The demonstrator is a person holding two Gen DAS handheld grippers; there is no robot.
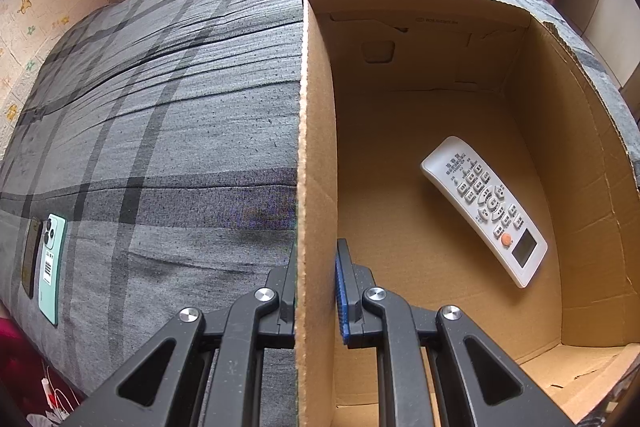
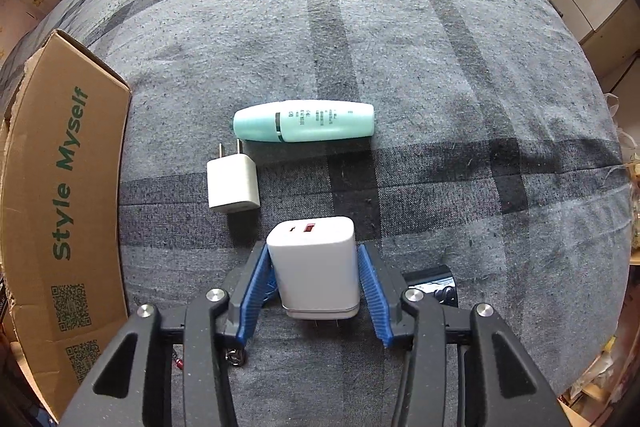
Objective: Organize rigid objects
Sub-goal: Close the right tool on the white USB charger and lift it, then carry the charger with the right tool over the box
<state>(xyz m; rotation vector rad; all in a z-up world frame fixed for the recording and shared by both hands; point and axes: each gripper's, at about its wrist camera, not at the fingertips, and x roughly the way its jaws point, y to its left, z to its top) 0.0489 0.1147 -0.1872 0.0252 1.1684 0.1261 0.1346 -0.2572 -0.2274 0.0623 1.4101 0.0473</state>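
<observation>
In the left wrist view my left gripper is shut on the left wall of an open cardboard box, one finger outside and one inside. A white remote control lies on the box floor. In the right wrist view my right gripper stands around a large white charger on the bed; the blue pads touch its sides near the top and gape below. A small white plug adapter and a mint green bottle lie just beyond it. The box stands at the left.
A grey plaid bedsheet covers the bed. A mint green phone and a dark phone lie at the bed's left edge. A dark shiny object and a small metal ring lie near my right gripper.
</observation>
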